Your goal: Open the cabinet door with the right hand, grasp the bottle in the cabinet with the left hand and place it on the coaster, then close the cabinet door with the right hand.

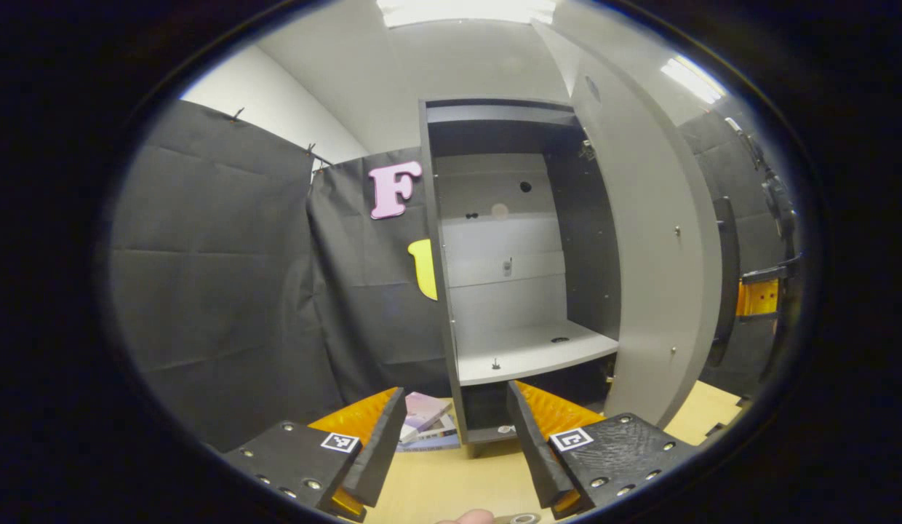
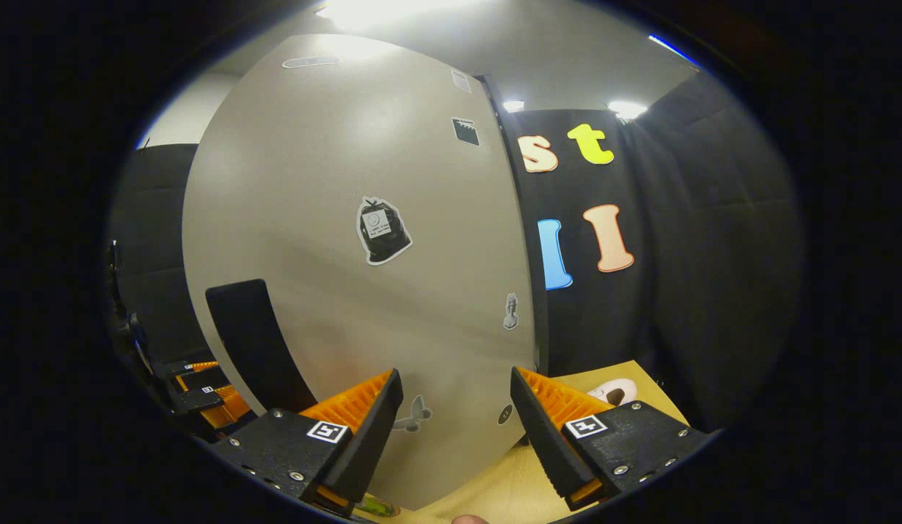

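Black cloth walls all round, a tan tabletop (image 1: 451, 487) underneath, and the grey cabinet (image 1: 509, 276) standing on it with its door (image 1: 640, 276) swung wide; the shelf (image 1: 531, 353) inside looks bare, so I can't say where the bottle is; there's a bit of green at the bottom edge of the right gripper view (image 2: 378, 506) that might be it, too cropped to tell. Left gripper (image 1: 455, 429) is spread wide, nothing in it, aimed at the cabinet opening. Right gripper (image 2: 455, 422) is also gaping and empty, facing the door's stickered outer face (image 2: 364, 233).

Main risk imo: pushing that door shut with the left gripper near the opening; the door edge could clip it. Books (image 1: 425, 422) sit just left of the cabinet base, so less room there; open table on the right.
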{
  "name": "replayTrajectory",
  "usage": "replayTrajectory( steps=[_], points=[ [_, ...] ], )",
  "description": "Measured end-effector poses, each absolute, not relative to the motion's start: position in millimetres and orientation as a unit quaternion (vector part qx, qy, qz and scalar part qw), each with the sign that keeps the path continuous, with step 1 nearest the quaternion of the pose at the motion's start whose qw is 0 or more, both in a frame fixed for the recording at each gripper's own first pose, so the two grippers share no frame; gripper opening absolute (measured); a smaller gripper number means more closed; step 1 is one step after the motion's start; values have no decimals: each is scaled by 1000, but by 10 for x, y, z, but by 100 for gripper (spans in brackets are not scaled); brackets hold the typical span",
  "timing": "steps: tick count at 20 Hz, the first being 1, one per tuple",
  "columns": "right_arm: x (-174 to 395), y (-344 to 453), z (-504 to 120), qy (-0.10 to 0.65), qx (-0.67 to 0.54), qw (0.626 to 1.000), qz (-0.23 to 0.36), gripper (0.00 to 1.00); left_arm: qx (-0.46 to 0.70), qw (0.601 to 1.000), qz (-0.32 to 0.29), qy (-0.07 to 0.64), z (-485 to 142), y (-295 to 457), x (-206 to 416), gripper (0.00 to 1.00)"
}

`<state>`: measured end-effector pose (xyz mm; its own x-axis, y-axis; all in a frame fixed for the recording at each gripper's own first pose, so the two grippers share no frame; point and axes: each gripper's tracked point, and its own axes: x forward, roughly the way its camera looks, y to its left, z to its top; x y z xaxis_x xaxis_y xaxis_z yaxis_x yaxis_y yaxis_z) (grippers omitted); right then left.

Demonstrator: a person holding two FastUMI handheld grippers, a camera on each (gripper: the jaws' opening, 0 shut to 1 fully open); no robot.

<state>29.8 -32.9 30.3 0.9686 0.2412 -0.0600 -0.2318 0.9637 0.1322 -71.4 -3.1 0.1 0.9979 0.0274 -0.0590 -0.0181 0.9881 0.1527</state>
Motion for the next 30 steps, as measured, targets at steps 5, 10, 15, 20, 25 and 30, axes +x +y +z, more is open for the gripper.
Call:
replayTrajectory(
  steps=[5, 10, 15, 20, 25, 30],
  points=[
    [260, -346, 290, 35, 57, 990, 124, 93, 70, 997, 19, 33, 89, 57, -721, 80],
    [230, -327, 283, 34, 54, 990, 129, 93, 70, 997, 16, 34, 118, 81, -719, 76],
    [238, -214, 230, 49, 50, 987, 145, 93, 70, 997, 19, 30, 161, 154, -787, 76],
    [256, -145, 340, 31, 34, 989, 144, 93, 64, 997, 31, 28, 209, 287, -842, 83],
    [207, -208, 265, 37, 32, 989, 141, 93, 58, 997, 33, 32, 186, 317, -846, 82],
    [136, -313, 253, 32, 34, 990, 134, 94, 58, 998, 27, 30, 160, 271, -796, 80]
  ],
)
